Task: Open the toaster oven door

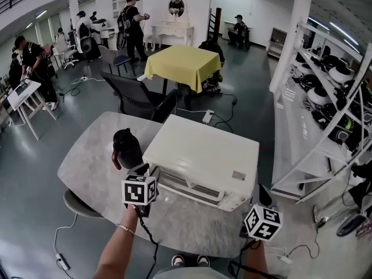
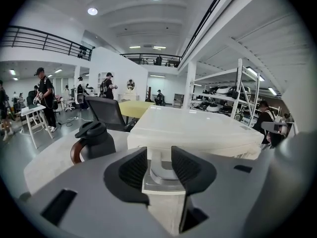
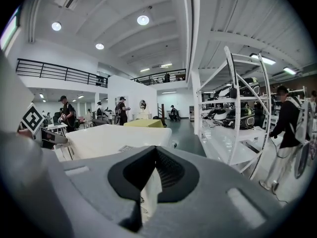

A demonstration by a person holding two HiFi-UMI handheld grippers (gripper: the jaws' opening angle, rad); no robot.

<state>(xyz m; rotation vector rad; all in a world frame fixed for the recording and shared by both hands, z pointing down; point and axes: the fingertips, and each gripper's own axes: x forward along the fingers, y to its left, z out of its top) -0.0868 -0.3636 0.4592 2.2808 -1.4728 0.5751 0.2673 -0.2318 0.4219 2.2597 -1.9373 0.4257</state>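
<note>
The toaster oven (image 1: pixel 203 156) sits on the grey table (image 1: pixel 87 164) with its door closed, front facing the person. The left gripper (image 2: pixel 159 162) is at the oven's front left corner, level with the top of the door. Its jaws stand fairly wide and close on the left end of the door handle (image 2: pixel 161 173), one pad on either side of it. The right gripper (image 3: pixel 155 155) hangs just beside the oven's front right corner, jaw tips together and nothing held. A black jug (image 1: pixel 127 147) stands left of the oven, near the left gripper.
</note>
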